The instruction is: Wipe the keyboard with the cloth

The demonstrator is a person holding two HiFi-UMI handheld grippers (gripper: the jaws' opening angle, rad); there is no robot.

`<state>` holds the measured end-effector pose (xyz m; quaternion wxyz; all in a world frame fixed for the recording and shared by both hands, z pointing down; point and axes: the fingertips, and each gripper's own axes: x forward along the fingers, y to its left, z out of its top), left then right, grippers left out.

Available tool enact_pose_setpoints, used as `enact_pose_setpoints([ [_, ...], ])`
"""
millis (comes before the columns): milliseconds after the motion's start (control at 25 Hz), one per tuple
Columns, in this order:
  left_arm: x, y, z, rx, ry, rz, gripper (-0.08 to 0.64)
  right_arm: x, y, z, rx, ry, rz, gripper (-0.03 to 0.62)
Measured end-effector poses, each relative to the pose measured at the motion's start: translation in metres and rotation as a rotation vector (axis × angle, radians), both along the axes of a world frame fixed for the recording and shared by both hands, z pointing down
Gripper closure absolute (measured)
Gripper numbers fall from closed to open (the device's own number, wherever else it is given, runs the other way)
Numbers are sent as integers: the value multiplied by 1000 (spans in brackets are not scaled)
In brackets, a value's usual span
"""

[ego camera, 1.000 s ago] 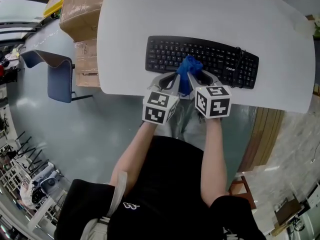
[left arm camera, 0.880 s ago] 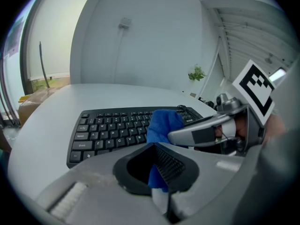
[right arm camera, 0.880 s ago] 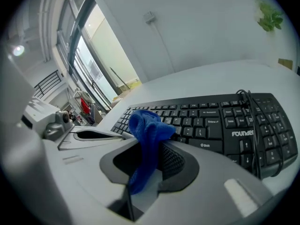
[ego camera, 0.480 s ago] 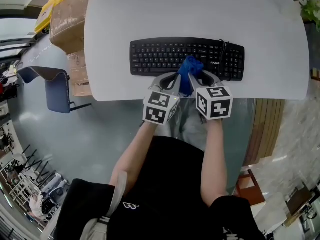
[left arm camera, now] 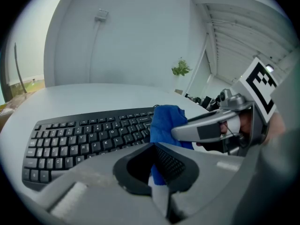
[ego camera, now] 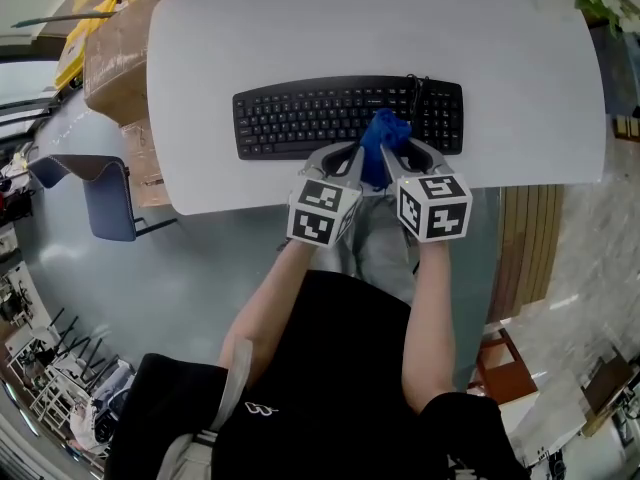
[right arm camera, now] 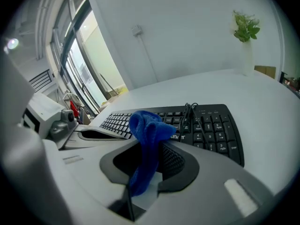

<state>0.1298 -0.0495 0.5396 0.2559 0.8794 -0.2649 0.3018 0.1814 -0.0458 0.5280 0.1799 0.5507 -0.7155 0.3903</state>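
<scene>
A black keyboard (ego camera: 320, 118) lies on the white table (ego camera: 300, 28) near its front edge. A bunched blue cloth (ego camera: 384, 133) rests on the keyboard's right part, just left of the number pad. My left gripper (ego camera: 357, 160) and right gripper (ego camera: 393, 158) meet at the cloth from the near side, and both are shut on it. In the left gripper view the cloth (left arm camera: 164, 123) runs down between the pads of the left gripper (left arm camera: 157, 175), with the keyboard (left arm camera: 79, 139) beyond. In the right gripper view the cloth (right arm camera: 147, 125) hangs in the right gripper (right arm camera: 146, 168), next to the keyboard (right arm camera: 211, 125).
The keyboard's coiled cable (right arm camera: 190, 112) lies on its keys near the cloth. A potted plant (right arm camera: 246, 27) stands at the table's far right. Cardboard boxes (ego camera: 115, 48) and a blue chair (ego camera: 95, 193) stand on the floor to the left of the table.
Both grippers, still holding the cloth, have slid right along the keyboard, from left of its middle to near the number pad.
</scene>
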Motion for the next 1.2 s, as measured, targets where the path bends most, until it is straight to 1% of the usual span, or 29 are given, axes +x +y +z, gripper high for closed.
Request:
enact_pose_setpoints([
  [120, 13, 2, 0, -3, 5, 19, 561, 13, 2, -2, 9, -2, 16, 492],
  [320, 31, 3, 0, -6, 16, 34, 561, 33, 7, -8, 21, -38, 50, 492],
  [800, 78, 11, 0, -20, 41, 64, 561, 92, 24, -6, 4, -29, 122, 492],
  [1040, 94, 13, 4, -34, 46, 52, 561, 117, 31, -1, -14, -16, 141, 492],
  [1200, 97, 13, 8, -39, 39, 39, 561, 132, 36, 2, -23, 4, 153, 491],
])
